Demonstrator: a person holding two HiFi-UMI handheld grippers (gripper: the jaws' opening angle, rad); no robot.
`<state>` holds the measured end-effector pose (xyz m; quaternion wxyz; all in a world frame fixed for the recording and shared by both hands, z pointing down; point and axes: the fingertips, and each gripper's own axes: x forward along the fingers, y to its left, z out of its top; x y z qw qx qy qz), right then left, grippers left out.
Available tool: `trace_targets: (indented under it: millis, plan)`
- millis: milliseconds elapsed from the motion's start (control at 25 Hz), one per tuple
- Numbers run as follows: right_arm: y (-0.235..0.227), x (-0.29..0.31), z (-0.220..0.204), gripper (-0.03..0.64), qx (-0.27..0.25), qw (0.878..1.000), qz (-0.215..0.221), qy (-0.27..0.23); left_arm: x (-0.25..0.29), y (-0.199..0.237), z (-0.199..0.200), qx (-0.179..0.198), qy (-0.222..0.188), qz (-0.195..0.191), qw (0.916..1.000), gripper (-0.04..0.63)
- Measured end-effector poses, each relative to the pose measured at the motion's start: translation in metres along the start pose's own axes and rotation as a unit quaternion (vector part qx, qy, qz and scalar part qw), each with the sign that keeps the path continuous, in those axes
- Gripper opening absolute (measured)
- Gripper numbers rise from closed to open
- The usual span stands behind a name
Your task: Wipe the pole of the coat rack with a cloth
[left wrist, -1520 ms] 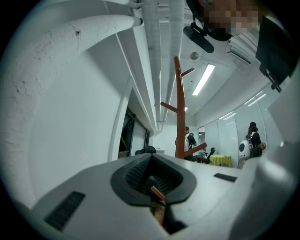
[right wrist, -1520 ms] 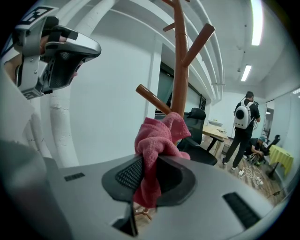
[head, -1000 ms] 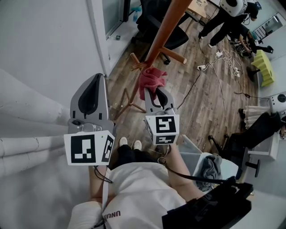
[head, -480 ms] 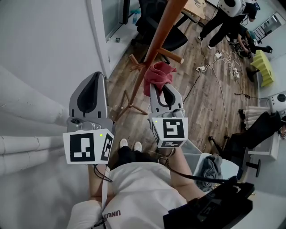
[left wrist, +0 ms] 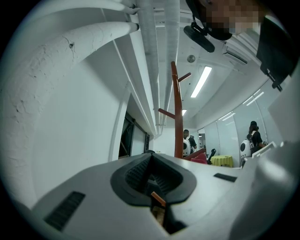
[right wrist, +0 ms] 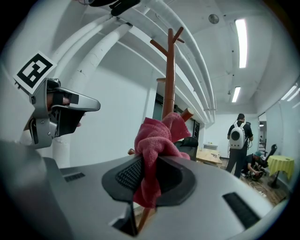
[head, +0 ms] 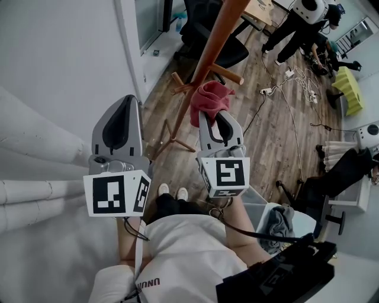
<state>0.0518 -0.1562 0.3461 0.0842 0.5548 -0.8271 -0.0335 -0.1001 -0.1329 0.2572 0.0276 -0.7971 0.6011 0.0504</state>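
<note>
right claw [head: 214, 118] clamped on red cloth [head: 208, 97] | cloth touching pole [head: 208, 53] | left claw [head: 125, 100] together, apart from pole

- White wall [head: 59, 53] on the left, fat white pipes [head: 35, 148] running along it and up across the ceiling.
- Dark window [head: 151, 18] set in the wall.
- Wood-plank floor [head: 272, 136], loose cables [head: 296, 77] strewn over it.
- Black office chair [head: 204, 29] at the far end.
- Yellow table [head: 352, 89] on the right.
- Desk [right wrist: 208, 156] beyond, people [head: 302, 26] near it.
- Strip lights [right wrist: 242, 42] on, white ceiling.
</note>
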Motion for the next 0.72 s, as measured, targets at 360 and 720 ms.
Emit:
trace_targets:
  millis: [360,720]
  plan:
    - [-0.0020,0.0008,-0.0011,0.071,-0.001,1.000,-0.004,0.002,0.0005,0.0009,-0.0020,-0.002,0.003,0.000,1.0000,0.014]
    - [-0.0009,0.0011,-0.0025,0.071,-0.001,1.000,-0.003,0.002,0.0000,0.0019,-0.0048,-0.004,0.005,0.002,1.0000,0.014]
